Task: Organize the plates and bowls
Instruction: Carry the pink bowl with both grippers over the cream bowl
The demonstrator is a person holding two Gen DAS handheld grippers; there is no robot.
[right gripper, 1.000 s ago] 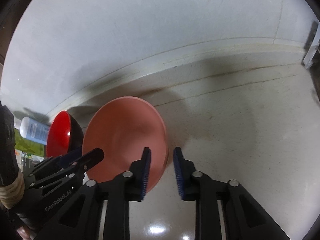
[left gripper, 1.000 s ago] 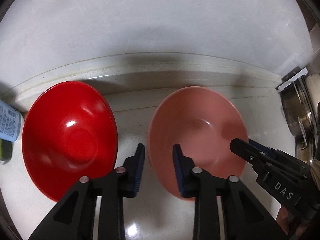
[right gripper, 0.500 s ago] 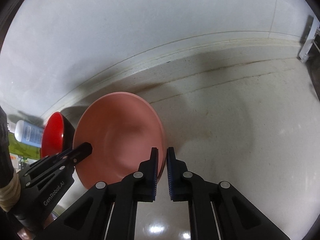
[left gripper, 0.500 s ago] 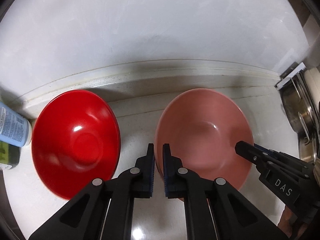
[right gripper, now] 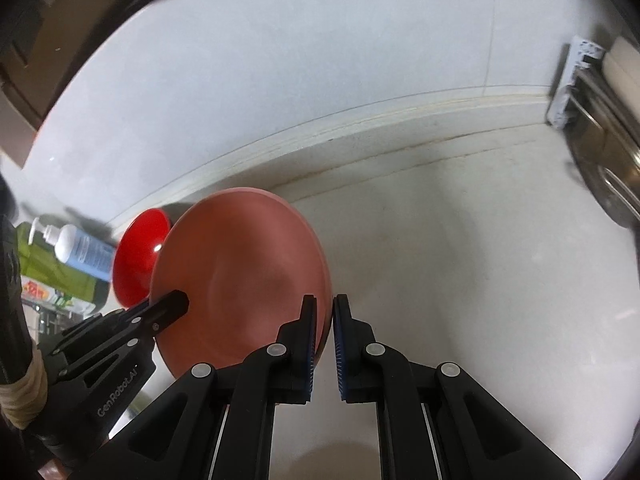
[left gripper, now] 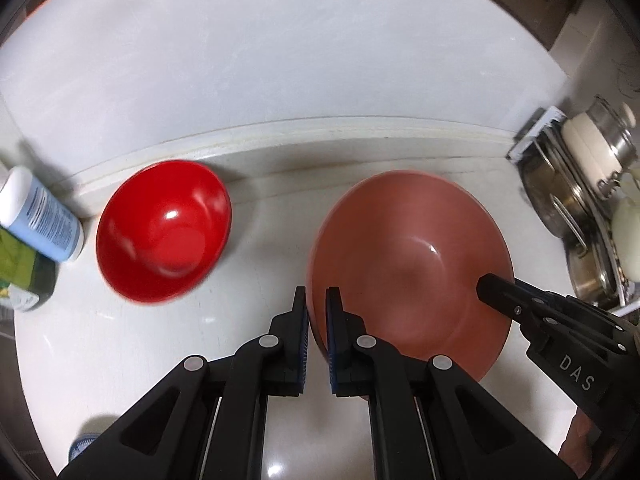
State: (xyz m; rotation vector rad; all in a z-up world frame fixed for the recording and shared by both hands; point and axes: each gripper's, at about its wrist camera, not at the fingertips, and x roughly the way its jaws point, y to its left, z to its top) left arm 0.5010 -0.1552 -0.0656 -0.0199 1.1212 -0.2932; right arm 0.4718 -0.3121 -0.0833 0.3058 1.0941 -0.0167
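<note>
At lower centre of both wrist views, each gripper pinches a rim of the pink bowl (left gripper: 408,268): the left gripper (left gripper: 316,320) has its jaws pressed onto the bowl's left edge, the right gripper (right gripper: 325,332) onto its right edge. Both pairs of blue pads sit close together with the rim between them. The pink bowl fills the right half of the left view and looks lifted or tilted off the counter (left gripper: 248,320), though contact underneath is hidden. The red bowl (left gripper: 164,236) sits apart at mid left, near the wall, with a white bottle (left gripper: 38,216) just beside it at the left edge. Steel pots (left gripper: 568,200) crowd the right edge.

The step in hand looks like carrying the pink bowl over to nest with the red one. To do it well, both grips should hold equal pressure and move together, so the bowl stays level and neither rim slips from the pads. Travel should go left and slightly up, clearing the red rim before lowering. Centre it over the red bowl, set it down gently, then release both sides at once. Mind the bottle on the left.
</note>
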